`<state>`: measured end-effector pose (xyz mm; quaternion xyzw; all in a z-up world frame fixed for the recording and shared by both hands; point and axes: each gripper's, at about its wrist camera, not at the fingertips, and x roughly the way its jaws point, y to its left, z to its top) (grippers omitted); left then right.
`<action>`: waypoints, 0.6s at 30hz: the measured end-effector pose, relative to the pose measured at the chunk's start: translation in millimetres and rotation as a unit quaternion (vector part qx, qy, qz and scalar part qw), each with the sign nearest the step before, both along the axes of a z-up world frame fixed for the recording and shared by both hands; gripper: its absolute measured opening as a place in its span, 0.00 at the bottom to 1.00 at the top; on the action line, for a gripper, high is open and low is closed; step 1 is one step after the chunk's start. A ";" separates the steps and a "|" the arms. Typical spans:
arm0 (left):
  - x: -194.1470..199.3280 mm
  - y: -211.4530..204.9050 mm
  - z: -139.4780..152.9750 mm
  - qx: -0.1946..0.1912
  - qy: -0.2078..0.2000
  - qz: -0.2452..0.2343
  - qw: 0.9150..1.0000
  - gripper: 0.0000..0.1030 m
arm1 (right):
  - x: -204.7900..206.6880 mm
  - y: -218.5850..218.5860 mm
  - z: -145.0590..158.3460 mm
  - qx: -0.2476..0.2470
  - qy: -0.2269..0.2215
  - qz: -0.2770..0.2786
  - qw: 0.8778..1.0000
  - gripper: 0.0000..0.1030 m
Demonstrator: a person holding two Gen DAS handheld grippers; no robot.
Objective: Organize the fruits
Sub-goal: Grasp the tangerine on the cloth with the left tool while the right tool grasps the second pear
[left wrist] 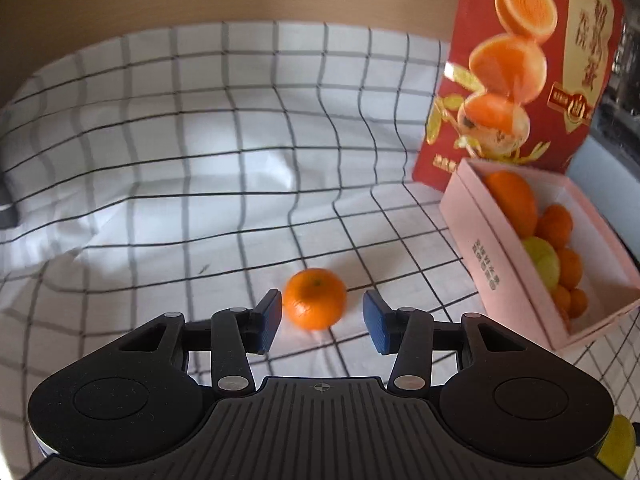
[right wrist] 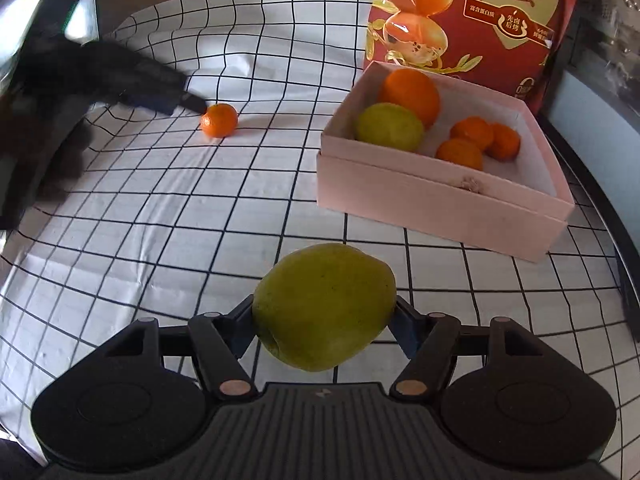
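Observation:
A small tangerine (left wrist: 315, 298) lies on the checked cloth between the blue pads of my left gripper (left wrist: 322, 320), which is open around it with gaps on both sides. It also shows in the right wrist view (right wrist: 219, 120), with the left gripper (right wrist: 188, 102) beside it. My right gripper (right wrist: 322, 320) is shut on a large green fruit (right wrist: 324, 306) and holds it above the cloth. A pink box (right wrist: 432, 196) to the right holds a big orange (right wrist: 412, 94), a green fruit (right wrist: 390, 126) and several tangerines (right wrist: 472, 136). The box also shows in the left wrist view (left wrist: 492, 256).
A red printed carton (right wrist: 472, 20) stands upright behind the pink box; it also shows in the left wrist view (left wrist: 520, 68). The checked cloth (left wrist: 200, 160) is wrinkled and rises into folds at the back left. A dark table edge (right wrist: 624, 248) runs along the right.

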<state>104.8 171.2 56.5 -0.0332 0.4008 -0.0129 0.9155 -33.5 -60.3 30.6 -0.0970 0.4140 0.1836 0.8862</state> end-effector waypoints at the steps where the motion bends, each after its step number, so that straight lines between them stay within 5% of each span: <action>1: 5.1 -2.0 -3.6 0.008 0.003 0.000 1.000 0.49 | 0.6 1.7 -2.2 -0.005 0.000 0.002 1.000 0.67; 9: 18.4 -14.3 -12.9 0.059 -0.009 -0.020 0.998 0.49 | -3.8 12.8 -12.4 -0.031 -0.008 0.026 0.999 0.67; 15: -6.0 -3.3 -1.6 0.031 -0.017 -0.027 0.999 0.19 | 2.2 11.5 -12.7 -0.013 -0.008 0.024 1.000 0.67; 18: -28.1 -0.3 4.0 0.015 -0.021 -0.039 0.999 0.19 | 5.0 11.8 -13.9 -0.008 -0.009 0.028 1.000 0.67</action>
